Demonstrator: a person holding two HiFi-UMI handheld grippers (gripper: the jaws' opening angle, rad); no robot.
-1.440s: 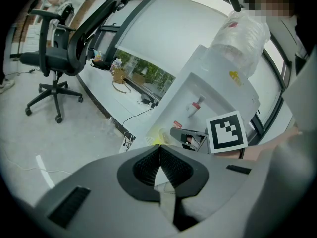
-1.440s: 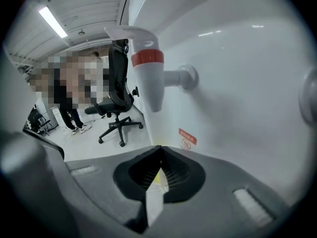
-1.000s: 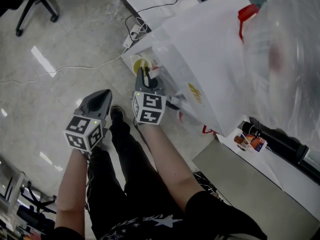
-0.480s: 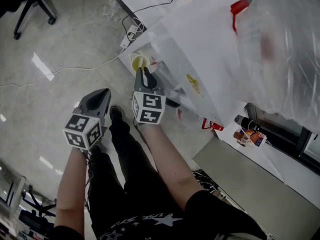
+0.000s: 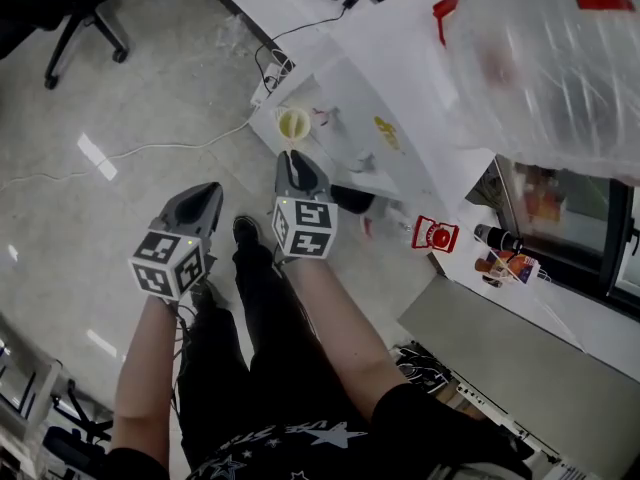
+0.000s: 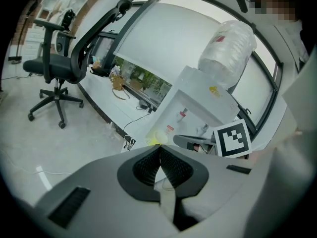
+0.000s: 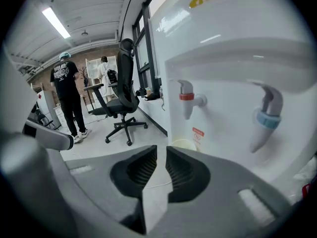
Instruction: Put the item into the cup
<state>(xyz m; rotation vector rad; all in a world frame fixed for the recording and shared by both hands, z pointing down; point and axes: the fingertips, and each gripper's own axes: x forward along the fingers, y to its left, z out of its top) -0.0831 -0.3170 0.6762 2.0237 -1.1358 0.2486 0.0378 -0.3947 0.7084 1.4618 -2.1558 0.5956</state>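
Note:
A pale yellow cup (image 5: 293, 124) stands in the bay of the white water dispenser (image 5: 400, 118), below its taps. In the right gripper view the cup's rim (image 7: 183, 144) shows just past the jaws, under the red tap (image 7: 187, 100) and left of the blue tap (image 7: 267, 118). My right gripper (image 5: 294, 160) points at the cup from a short way off, its jaws a narrow gap apart with nothing between them. My left gripper (image 5: 198, 200) hangs lower left over the floor, shut and empty. The left gripper view shows the cup (image 6: 158, 137) beyond its closed tips (image 6: 159, 147).
A big clear water bottle (image 5: 550, 58) tops the dispenser. A power strip with cables (image 5: 270, 68) lies on the floor by the dispenser. A black office chair (image 5: 80, 8) stands at the far left. Two people (image 7: 67, 93) stand in the background. Small bottles (image 5: 500, 258) sit at the right.
The head view has swung, so the dispenser sits higher. The right gripper is a little farther from the cup than before. The left gripper has barely moved.

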